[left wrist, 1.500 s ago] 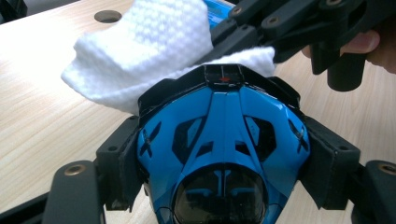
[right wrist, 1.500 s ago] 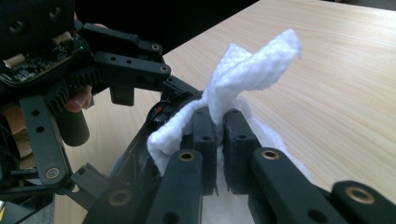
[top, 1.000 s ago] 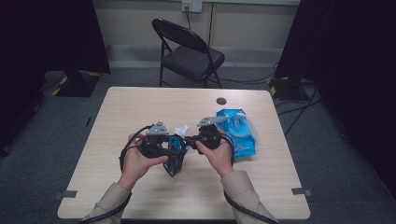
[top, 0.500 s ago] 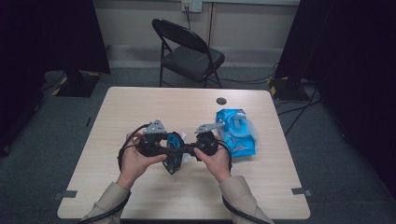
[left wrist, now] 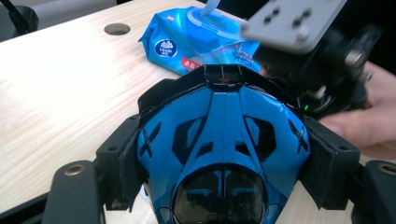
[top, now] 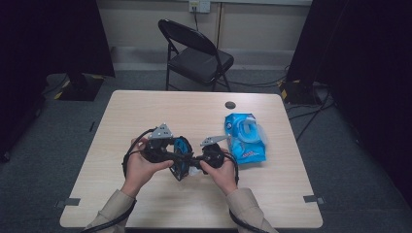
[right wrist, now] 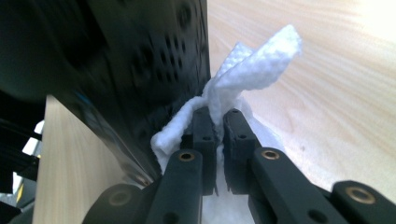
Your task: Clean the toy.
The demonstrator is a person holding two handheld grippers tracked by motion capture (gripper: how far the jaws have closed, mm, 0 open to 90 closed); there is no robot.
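Here, nearest the person's edge of the table point(top: 145, 204), both hands meet over the wood. The left gripper point(top: 171, 154) holds a blue toy car point(left wrist: 223, 154) clamped between its two black jaws, whose pads press on the car's two sides. In the left gripper view the car's long axis runs straight away from the camera, windscreen near the bottom and the narrower black-edged end pointing off toward the far side of the table. In the high view the car point(top: 181, 158) stands on edge between the two grippers, lifted just off the tabletop.

The right gripper point(right wrist: 217, 122) has its jaws pinched together on a white wipe point(right wrist: 252, 70); the cloth bunches up out of the tips and lies touching the dark body of the car at that view's left. In the high view the right gripper point(top: 197, 160) sits just beside the car.

Farther off, to the right, a blue wipes pack point(top: 245, 138) lies flat on the table, its lid flipped open and a wipe standing in the opening. Beyond it is a round dark hole point(top: 230, 105) in the tabletop, and behind the table a black folding chair point(top: 197, 53).
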